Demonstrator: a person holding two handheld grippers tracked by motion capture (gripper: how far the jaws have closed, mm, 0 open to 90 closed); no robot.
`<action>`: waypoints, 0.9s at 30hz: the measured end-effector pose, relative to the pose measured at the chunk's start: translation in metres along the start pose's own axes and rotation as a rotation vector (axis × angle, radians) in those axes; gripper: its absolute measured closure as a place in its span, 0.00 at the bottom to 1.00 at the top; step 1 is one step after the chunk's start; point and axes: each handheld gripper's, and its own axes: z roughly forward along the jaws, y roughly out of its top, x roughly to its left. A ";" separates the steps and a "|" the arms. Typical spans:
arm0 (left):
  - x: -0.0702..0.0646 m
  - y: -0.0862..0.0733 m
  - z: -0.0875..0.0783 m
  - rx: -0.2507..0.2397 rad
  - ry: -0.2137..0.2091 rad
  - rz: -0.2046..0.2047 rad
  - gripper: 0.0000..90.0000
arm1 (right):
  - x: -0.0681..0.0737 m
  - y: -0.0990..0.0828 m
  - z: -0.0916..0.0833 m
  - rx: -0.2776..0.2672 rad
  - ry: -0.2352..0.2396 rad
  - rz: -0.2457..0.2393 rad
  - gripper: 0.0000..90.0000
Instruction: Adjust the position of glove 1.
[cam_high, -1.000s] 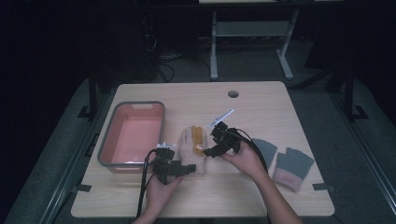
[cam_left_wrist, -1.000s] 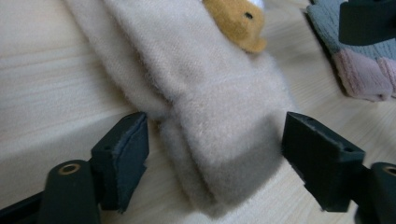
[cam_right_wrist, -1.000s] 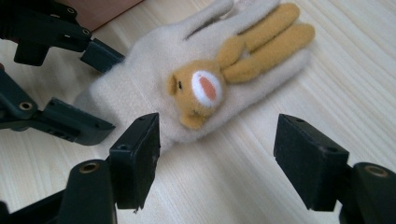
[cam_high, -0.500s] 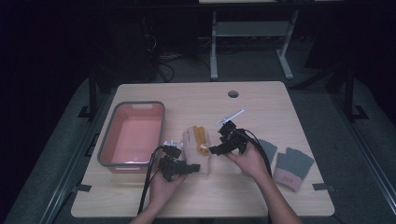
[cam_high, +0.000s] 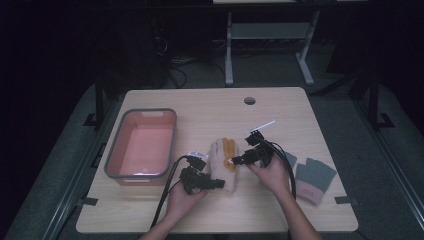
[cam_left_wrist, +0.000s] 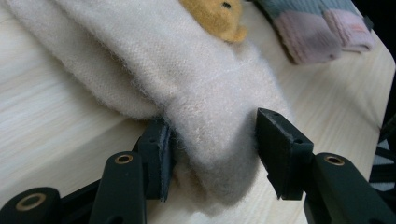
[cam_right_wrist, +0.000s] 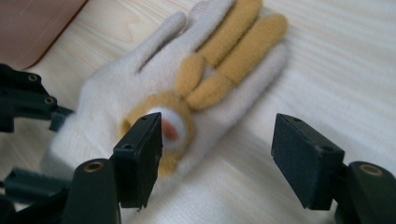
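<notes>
A cream knit glove (cam_high: 220, 152) with a yellow animal figure on it lies flat at the table's middle. My left gripper (cam_high: 218, 184) lies low on the table at the glove's cuff. Its jaws have just been closing, and the bunched cuff (cam_left_wrist: 210, 135) sits squeezed between the two pads. My right gripper (cam_high: 234, 161) hovers just over the glove (cam_right_wrist: 140, 88) from the right, open. One pad (cam_right_wrist: 140, 154) is above the animal's face and the other pad (cam_right_wrist: 303, 158) is over bare wood. The left gripper's black body (cam_right_wrist: 23, 98) shows beyond the glove.
A pink bin with a grey rim (cam_high: 169, 142) stands left of the glove. Two grey-green gloves with pink cuffs (cam_high: 314, 179) lie at the right near the table edge, also seen as knit cuffs (cam_left_wrist: 310, 28). A white strip (cam_high: 261, 125) lies behind the right hand.
My left gripper slid right onto the glove's cuff and its jaws closed around it. My right gripper came down closer to the glove, still open.
</notes>
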 end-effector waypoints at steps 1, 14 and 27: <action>-0.001 0.000 0.001 0.001 -0.002 0.004 0.54 | -0.002 -0.001 0.000 -0.002 0.008 0.015 0.37; 0.004 -0.001 -0.002 -0.002 -0.062 -0.060 0.38 | 0.001 -0.019 0.002 0.006 0.110 0.079 0.34; 0.009 0.002 -0.002 0.036 -0.026 -0.081 0.60 | -0.001 -0.021 0.023 0.031 0.154 0.153 0.41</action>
